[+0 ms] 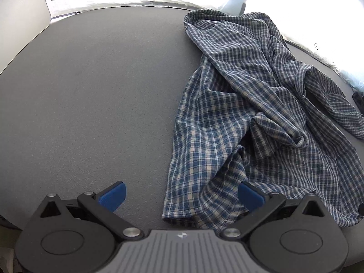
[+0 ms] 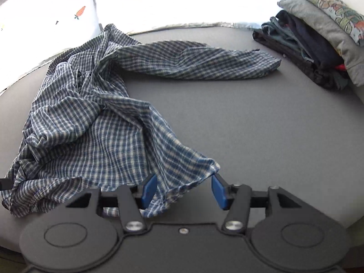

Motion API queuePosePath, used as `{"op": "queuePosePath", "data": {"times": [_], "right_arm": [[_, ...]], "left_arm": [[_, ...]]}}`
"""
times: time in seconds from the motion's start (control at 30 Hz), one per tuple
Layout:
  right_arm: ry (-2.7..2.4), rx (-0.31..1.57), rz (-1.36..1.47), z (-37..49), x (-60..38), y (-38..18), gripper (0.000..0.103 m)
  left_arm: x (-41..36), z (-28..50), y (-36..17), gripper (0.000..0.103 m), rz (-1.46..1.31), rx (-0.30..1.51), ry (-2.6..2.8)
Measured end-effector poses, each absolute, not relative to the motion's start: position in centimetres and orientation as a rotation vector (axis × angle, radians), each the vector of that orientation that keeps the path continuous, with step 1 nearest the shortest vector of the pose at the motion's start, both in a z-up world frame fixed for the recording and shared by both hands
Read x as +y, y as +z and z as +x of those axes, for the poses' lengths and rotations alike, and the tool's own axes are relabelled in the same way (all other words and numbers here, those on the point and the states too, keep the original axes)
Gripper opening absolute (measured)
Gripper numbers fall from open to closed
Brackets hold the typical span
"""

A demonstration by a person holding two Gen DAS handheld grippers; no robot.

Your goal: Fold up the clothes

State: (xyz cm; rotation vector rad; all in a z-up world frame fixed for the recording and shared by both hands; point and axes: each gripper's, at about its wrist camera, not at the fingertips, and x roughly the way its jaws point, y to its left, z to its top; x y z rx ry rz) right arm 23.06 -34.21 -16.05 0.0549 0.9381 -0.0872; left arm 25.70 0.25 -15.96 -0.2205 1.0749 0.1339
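A crumpled blue and white plaid shirt [image 1: 254,118] lies on the grey table [image 1: 95,95]. My left gripper [image 1: 182,195] is open, its blue pads wide apart, with the shirt's near hem corner lying between them. In the right wrist view the shirt [image 2: 95,122] lies bunched at the left, one sleeve [image 2: 200,61] stretched toward the right. My right gripper [image 2: 184,192] is open, and the shirt's near hem edge lies between its blue pads without being pinched.
A stack of folded clothes [image 2: 318,45] sits at the table's far right. A white cloth with carrot prints [image 2: 79,11] lies beyond the table's far edge. A pale flat panel [image 1: 20,22] stands at the far left.
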Motion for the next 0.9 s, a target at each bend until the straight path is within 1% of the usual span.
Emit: {"op": "queuePosePath", "data": {"times": [0.03, 0.07, 0.1, 0.17, 0.2, 0.37, 0.53, 0.63, 0.7, 0.73, 0.77, 0.8, 0.83, 0.87, 0.9], "right_arm": [[-0.080, 0.921, 0.042, 23.3, -34.1, -15.7, 0.075], [-0.075, 0.907, 0.035, 23.5, -34.0, -15.5, 0.079], [-0.073, 0.898, 0.030, 23.6, -33.8, -15.3, 0.082], [-0.070, 0.880, 0.019, 24.3, -33.5, -15.0, 0.083], [-0.067, 0.875, 0.015, 24.7, -33.3, -14.9, 0.086], [-0.038, 0.868, 0.006, 26.7, -33.0, -14.9, 0.087], [-0.018, 0.874, 0.004, 29.0, -33.1, -15.2, 0.088], [-0.015, 0.878, 0.012, 30.4, -33.4, -15.5, 0.088], [-0.017, 0.882, 0.020, 31.2, -33.5, -15.7, 0.088], [-0.017, 0.884, 0.024, 31.7, -33.5, -15.9, 0.088], [-0.018, 0.886, 0.027, 32.2, -33.4, -16.1, 0.088], [-0.018, 0.888, 0.030, 32.6, -33.3, -16.2, 0.088], [-0.017, 0.889, 0.030, 33.0, -33.1, -16.3, 0.088], [-0.011, 0.891, 0.027, 33.3, -32.9, -16.5, 0.088], [-0.005, 0.890, 0.022, 33.5, -32.6, -16.5, 0.088]], "left_arm": [[-0.1, 25.9, -15.8, 0.103, -0.222, 1.073, 0.121], [-0.4, 26.2, -15.6, 0.103, -0.224, 1.071, 0.109], [-0.8, 26.5, -15.4, 0.103, -0.225, 1.073, 0.095], [-1.5, 27.2, -14.9, 0.103, -0.228, 1.073, 0.069], [-1.8, 27.5, -14.6, 0.103, -0.231, 1.065, 0.055], [-3.8, 29.3, -13.5, 0.103, -0.200, 1.020, 0.006], [-5.7, 31.5, -13.5, 0.103, -0.178, 1.010, -0.052], [-6.5, 32.7, -13.7, 0.099, -0.211, 0.990, -0.117], [-7.0, 33.6, -14.0, 0.090, -0.243, 0.988, -0.164], [-7.2, 34.2, -14.4, 0.087, -0.258, 1.008, -0.181], [-7.4, 34.9, -15.1, 0.078, -0.264, 1.040, -0.183], [-7.7, 35.7, -15.8, 0.064, -0.269, 1.075, -0.181], [-7.8, 36.1, -16.3, 0.055, -0.264, 1.103, -0.172], [-7.7, 36.3, -16.7, 0.033, -0.257, 1.121, -0.153], [-7.5, 36.5, -17.0, 0.007, -0.251, 1.137, -0.133]]}}
